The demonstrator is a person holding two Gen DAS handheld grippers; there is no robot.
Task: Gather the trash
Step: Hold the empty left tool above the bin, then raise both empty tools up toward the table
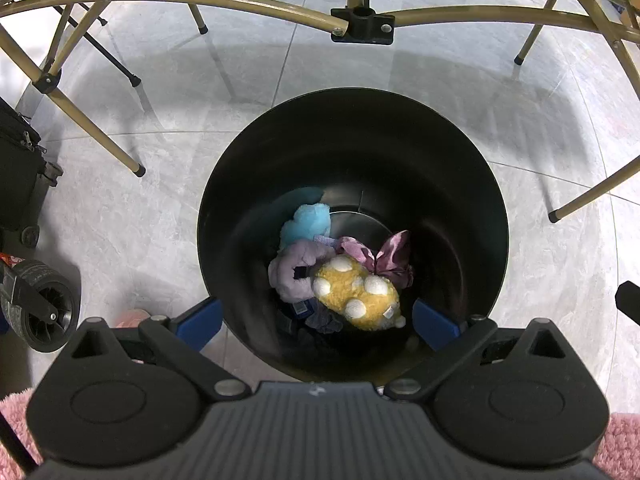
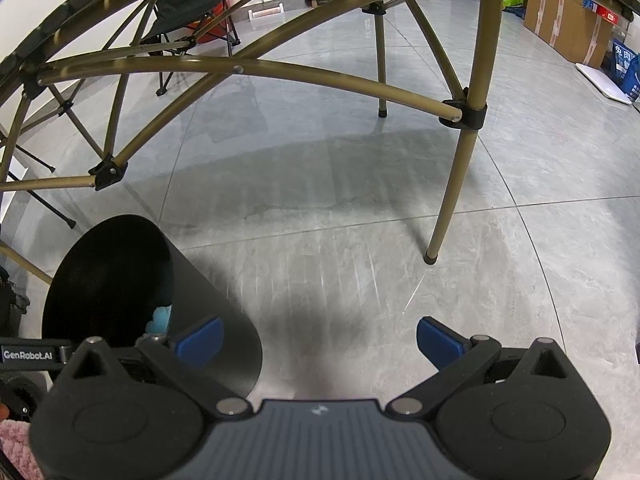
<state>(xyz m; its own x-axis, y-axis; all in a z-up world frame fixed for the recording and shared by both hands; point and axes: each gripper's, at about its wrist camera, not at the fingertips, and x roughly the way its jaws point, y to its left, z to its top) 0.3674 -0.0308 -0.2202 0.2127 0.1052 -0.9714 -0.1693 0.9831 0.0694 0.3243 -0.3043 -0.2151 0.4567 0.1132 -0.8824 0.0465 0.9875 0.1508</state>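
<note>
The left gripper (image 1: pixel 316 320) is held wide open and empty above the bin (image 1: pixel 480 184), where a yellow toy (image 1: pixel 356 292) lies, and the right gripper (image 2: pixel 318 338) is spread empty over the floor (image 2: pixel 360 220).

Glossy grey tiled floor (image 2: pixel 360 184), gold folding table legs (image 2: pixel 452 184)

Gold table legs (image 2: pixel 456 176), cardboard boxes (image 2: pixel 568 24)

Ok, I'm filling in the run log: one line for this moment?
left hand-held gripper: open, empty, over bin | yellow toy in bin | right hand-held gripper: open, empty, over floor
</note>
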